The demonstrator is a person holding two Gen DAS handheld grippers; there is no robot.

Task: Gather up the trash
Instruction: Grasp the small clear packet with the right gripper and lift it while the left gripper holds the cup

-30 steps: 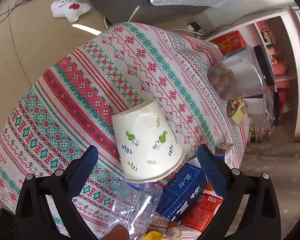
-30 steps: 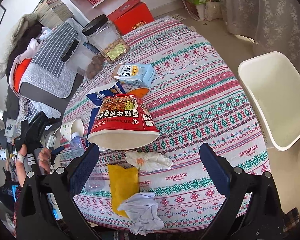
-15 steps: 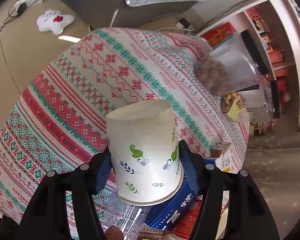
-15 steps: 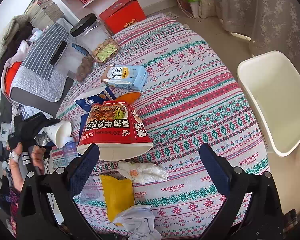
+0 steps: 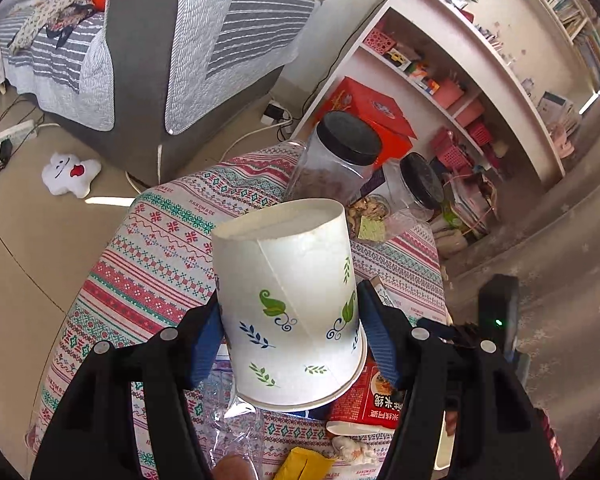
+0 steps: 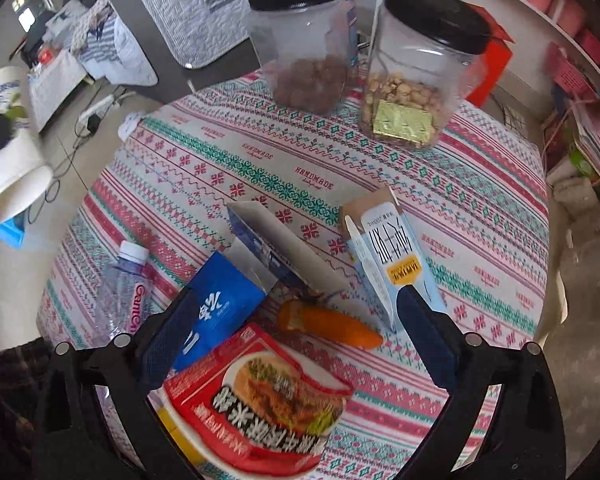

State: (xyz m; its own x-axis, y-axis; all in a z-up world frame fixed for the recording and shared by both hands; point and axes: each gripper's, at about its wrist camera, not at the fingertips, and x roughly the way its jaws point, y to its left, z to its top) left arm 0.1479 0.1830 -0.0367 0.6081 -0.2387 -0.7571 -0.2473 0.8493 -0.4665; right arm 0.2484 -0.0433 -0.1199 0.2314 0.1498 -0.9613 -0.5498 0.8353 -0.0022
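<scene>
My left gripper (image 5: 288,336) is shut on a white paper cup with leaf prints (image 5: 288,300), held upside down above the patterned table (image 5: 160,264); the cup also shows at the left edge of the right wrist view (image 6: 8,152). My right gripper (image 6: 296,340) is open, low over the trash on the table: a red noodle cup (image 6: 260,404) between its fingers, a blue box (image 6: 216,308), an orange peel (image 6: 332,326), a light-blue milk carton (image 6: 392,264) and a crushed clear bottle (image 6: 120,296).
Two clear jars with black lids (image 6: 308,40) (image 6: 420,68) stand at the table's far edge. A grey striped sofa (image 5: 152,52) and shelves (image 5: 460,60) lie beyond. A yellow wrapper (image 5: 304,462) and crumpled tissue (image 5: 352,450) lie near the table's front.
The left gripper closed on the paper cup and lifted it off the table. The right gripper moved down and forward, close over the noodle cup and blue box.
</scene>
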